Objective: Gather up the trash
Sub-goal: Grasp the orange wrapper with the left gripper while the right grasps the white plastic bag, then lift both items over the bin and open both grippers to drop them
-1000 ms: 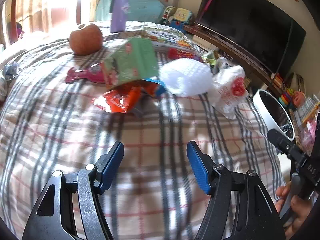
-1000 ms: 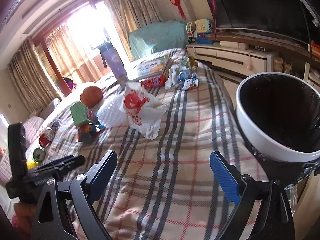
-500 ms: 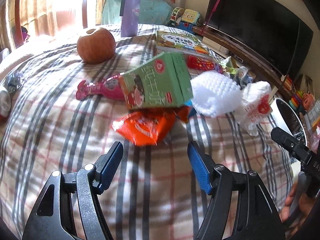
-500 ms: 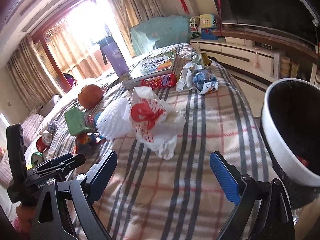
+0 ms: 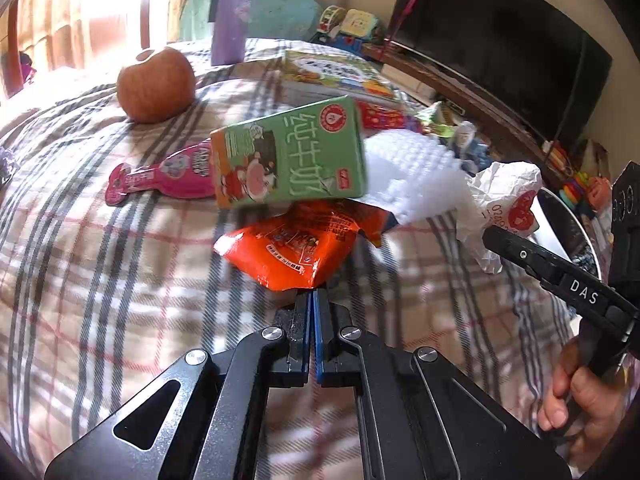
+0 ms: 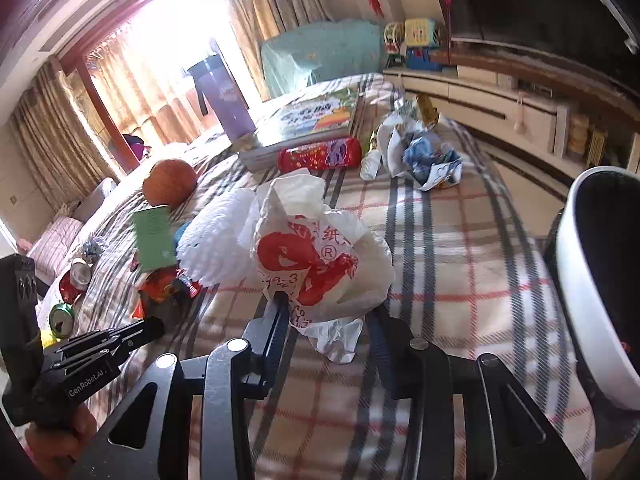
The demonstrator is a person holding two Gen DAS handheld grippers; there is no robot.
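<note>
Thin crinkled white plastic bag with red print is light and soft; the right claw has just been closing on its lower folds. The left claw has just closed, pads together at the edge of the slippery orange foil snack packet; whether it pinches the foil cannot be told.

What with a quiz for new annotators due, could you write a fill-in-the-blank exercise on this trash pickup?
1. The left gripper is shut on the near edge of the snack packet, whose colour is ____.
2. The right gripper has just been closing its jaws on the white plastic bag, which bears a ____ print.
3. In the right wrist view, the bin with the white rim stands at the ____ edge of the picture.

Missing words: orange; red; right.
</note>
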